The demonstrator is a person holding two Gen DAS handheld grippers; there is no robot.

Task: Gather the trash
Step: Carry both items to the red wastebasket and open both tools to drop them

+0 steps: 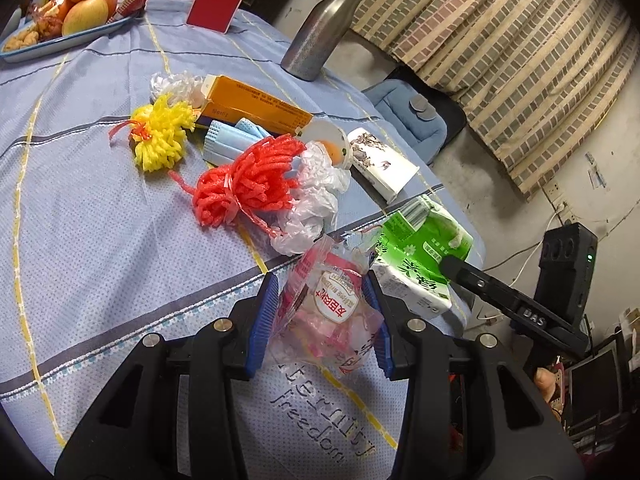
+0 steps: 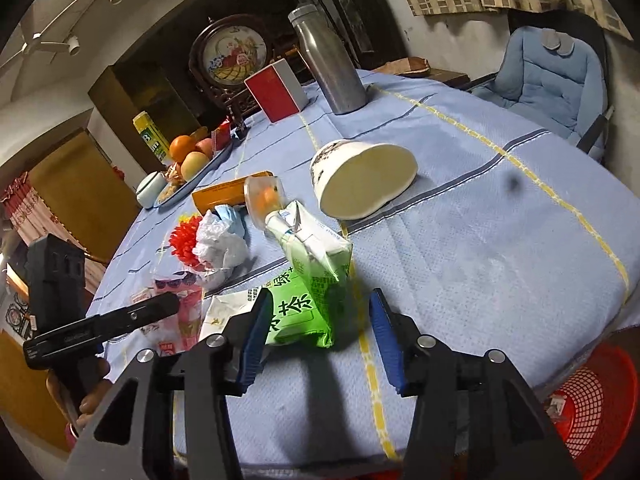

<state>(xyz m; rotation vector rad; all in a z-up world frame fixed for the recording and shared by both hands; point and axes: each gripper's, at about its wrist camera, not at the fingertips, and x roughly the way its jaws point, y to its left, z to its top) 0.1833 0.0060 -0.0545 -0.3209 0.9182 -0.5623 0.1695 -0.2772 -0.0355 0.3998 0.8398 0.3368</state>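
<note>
The left tongs (image 1: 326,320) pinched a crumpled clear plastic wrapper with pink and red print (image 1: 324,312), both blue pads pressed against its sides, just above the near part of the counter (image 1: 100,240) with its pale blue striped cloth. The right tongs (image 2: 316,336) stood spread around the near end of a crushed green-and-white drink carton (image 2: 312,280), which lay on the counter near its edge. The left pad touched or nearly touched the carton; the right pad stood apart from it.

Further trash lay beyond: a red foam net (image 1: 244,184), a yellow foam net (image 1: 162,136), a crumpled white plastic bag (image 1: 316,200), a blue face mask (image 1: 232,136), an orange cardboard box (image 1: 256,104) and a tipped white paper cup (image 2: 360,184). A red mesh plastic basket (image 2: 592,404) sat below the counter edge at the near right, the likely receptacle.

For a sound grasp, the right tongs should be centred over the carton so that both pads meet its flat faces, then pressed together firmly; the crushed body may yield and slip. The folded top pointed away, so a grip at the near, wider end appeared best. The left wrapper, being thin film, should be kept clamped during transfer.
</note>
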